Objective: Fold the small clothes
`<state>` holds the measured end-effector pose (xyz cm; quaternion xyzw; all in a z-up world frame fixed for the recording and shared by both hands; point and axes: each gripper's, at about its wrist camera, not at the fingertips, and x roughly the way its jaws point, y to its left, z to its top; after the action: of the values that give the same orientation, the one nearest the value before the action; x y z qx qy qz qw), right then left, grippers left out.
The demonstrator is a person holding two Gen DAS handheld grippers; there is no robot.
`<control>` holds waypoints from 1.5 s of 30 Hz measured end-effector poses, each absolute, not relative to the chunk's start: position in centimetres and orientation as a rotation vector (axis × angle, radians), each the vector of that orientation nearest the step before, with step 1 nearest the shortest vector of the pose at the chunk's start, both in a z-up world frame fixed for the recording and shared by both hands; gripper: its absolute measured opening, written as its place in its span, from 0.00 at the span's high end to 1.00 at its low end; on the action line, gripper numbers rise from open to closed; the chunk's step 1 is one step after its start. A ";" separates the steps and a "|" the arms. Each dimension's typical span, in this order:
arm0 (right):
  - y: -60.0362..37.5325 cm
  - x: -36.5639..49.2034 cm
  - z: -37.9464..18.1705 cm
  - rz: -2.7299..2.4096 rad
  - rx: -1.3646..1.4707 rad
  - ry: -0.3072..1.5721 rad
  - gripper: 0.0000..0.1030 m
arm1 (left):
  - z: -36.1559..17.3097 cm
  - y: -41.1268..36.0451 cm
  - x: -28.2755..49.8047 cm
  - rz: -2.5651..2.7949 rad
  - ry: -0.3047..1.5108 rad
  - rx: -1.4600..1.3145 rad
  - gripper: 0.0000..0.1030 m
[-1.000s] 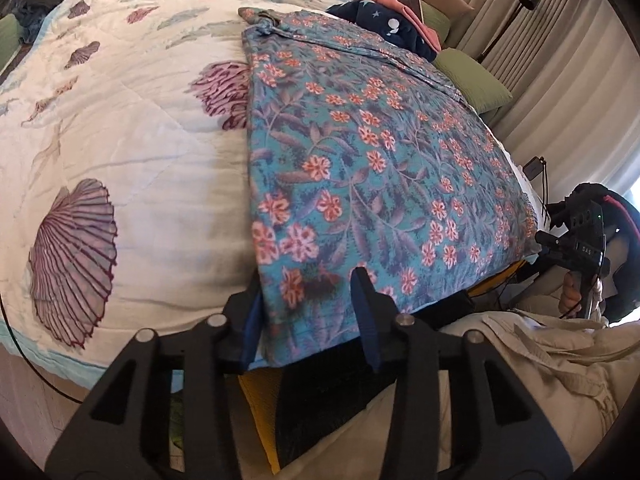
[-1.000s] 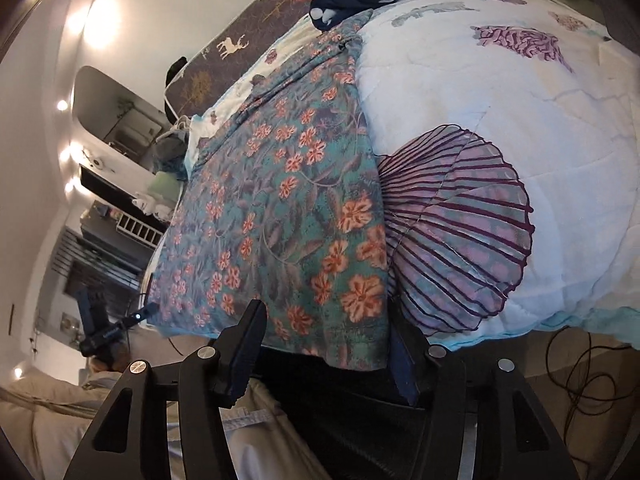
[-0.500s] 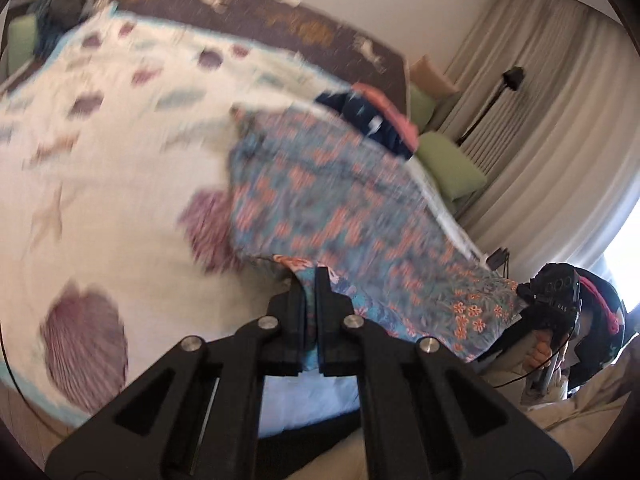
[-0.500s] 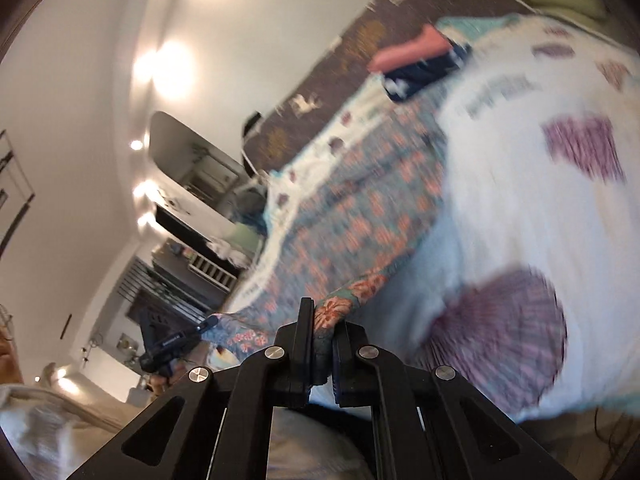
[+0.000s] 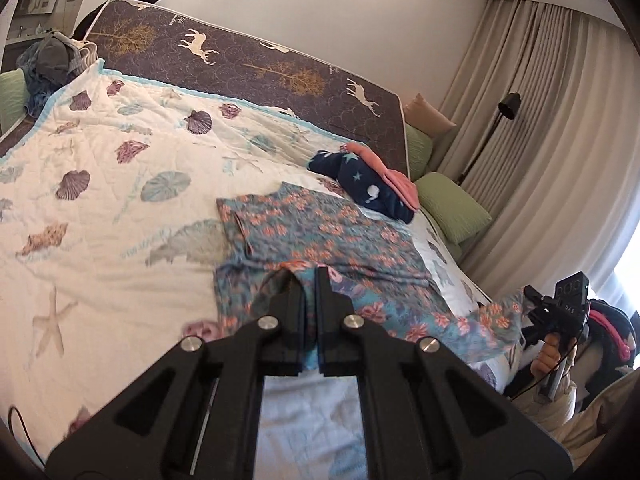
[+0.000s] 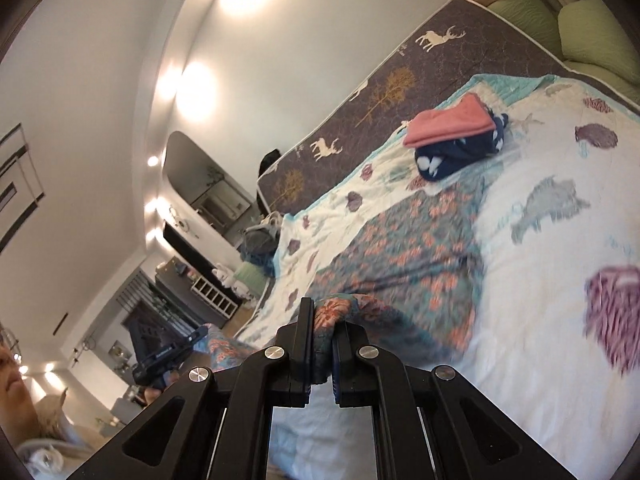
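Both my tongs pinch the near hem of the floral garment (image 5: 320,236): left gripper (image 5: 310,276) clamps one corner, right gripper (image 6: 320,320) the other, lifted above the seashell quilt (image 5: 120,200). Folded clothes (image 5: 372,184) sit at one o'clock from the garment.
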<state>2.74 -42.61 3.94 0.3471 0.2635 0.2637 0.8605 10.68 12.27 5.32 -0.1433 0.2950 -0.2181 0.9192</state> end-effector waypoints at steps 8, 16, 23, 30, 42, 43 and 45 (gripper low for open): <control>-43.7 9.7 4.5 0.506 0.744 0.549 0.94 | 5.9 11.1 15.9 -0.429 0.602 -0.289 0.95; -44.4 16.7 4.4 0.467 0.742 0.569 0.94 | 7.1 10.2 22.1 -0.426 0.597 -0.264 0.95; -44.4 24.2 4.5 0.396 0.714 0.604 0.94 | 6.4 8.9 29.5 -0.401 0.652 -0.229 0.95; -44.1 33.0 1.1 0.244 0.716 0.724 0.94 | 2.6 8.2 36.8 -0.371 0.757 -0.248 0.95; -43.8 39.0 -6.7 0.078 0.692 0.949 0.79 | -5.7 8.7 42.2 -0.323 0.952 -0.273 0.95; -44.1 38.7 -6.7 0.070 0.703 0.946 0.76 | -5.5 8.9 41.7 -0.324 0.945 -0.269 0.95; -44.7 37.9 -6.0 0.048 0.704 0.926 0.60 | -4.8 9.0 41.2 -0.325 0.928 -0.250 0.93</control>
<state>37.90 -44.74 -6.03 0.3323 0.4374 0.0226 0.8353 41.23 8.96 -4.78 -0.1199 0.4443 -0.1555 0.8741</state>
